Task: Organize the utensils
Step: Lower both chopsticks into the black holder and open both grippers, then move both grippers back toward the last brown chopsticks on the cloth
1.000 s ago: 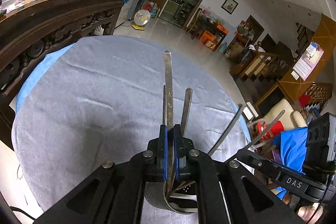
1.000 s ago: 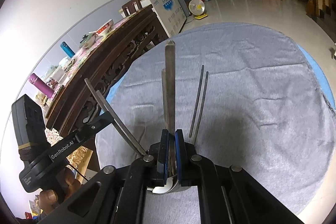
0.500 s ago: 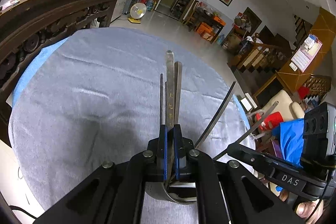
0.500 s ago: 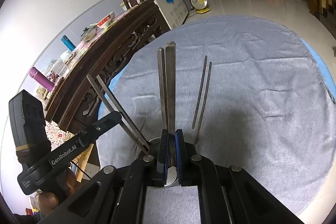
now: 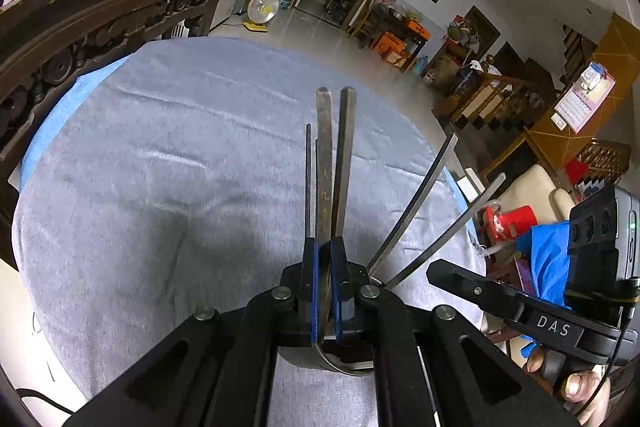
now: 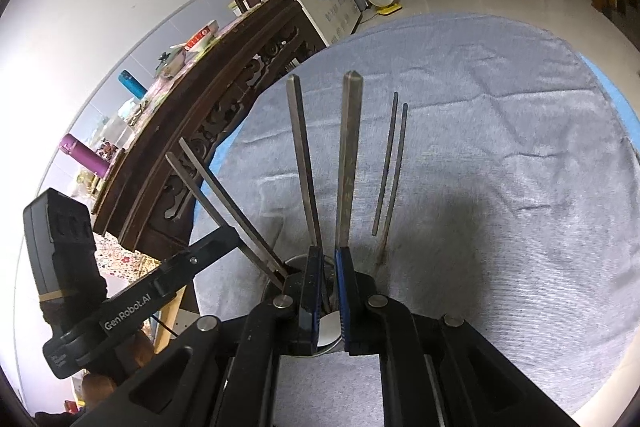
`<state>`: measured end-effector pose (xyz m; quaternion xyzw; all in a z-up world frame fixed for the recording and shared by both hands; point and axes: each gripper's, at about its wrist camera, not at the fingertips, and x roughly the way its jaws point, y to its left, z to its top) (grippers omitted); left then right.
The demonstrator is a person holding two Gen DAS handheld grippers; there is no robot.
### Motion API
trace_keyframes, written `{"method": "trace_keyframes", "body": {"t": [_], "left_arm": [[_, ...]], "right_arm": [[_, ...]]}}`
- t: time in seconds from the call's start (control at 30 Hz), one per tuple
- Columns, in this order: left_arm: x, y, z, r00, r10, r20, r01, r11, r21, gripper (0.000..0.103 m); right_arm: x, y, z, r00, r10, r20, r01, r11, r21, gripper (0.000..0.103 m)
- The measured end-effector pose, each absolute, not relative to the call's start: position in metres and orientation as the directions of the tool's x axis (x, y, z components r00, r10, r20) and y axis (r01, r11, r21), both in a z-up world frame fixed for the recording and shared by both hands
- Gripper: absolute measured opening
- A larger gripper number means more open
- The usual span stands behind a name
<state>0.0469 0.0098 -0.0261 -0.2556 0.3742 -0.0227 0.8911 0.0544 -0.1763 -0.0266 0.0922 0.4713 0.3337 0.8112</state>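
Upright at centre frame, each flat steel utensil handle (image 5: 325,163) stands between closed left jaws and slightly parted right jaws, over the round metal holder (image 6: 330,331).

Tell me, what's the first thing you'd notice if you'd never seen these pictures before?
Probably the long metal utensils fanning up out of a round metal holder right in front of both grippers. They stand over a big grey cloth on the table. Next, the dark carved wooden sideboard to the left, with bowls on top.
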Motion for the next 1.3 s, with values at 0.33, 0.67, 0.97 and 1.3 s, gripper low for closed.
{"method": "trace_keyframes", "body": {"t": [0.33,0.67,0.97,1.3], "left_arm": [[0.034,0.039,0.0,0.769,-0.209,-0.604,-0.19,0.828,-0.528,0.055],[0.024,0.077,-0.006,0.771,-0.083,-0.632,-0.314,0.813,-0.49,0.063],[0.034,0.103,-0.065,0.624,0.033,-0.781,-0.474,0.811,-0.344,0.063],[0.042,0.098,-0.103,0.527,0.077,-0.847,-0.496,0.837,-0.232,0.063]], "right_arm": [[0.053,-0.196,-0.004,0.379,0.677,-0.631,-0.435,0.732,0.524,0.06],[0.047,-0.24,0.001,0.485,0.675,-0.556,-0.371,0.735,0.568,0.067],[0.068,-0.275,-0.074,0.483,0.502,-0.718,-0.128,0.851,0.509,0.067],[0.059,-0.268,-0.097,0.485,0.368,-0.793,-0.09,0.923,0.373,0.068]]}}
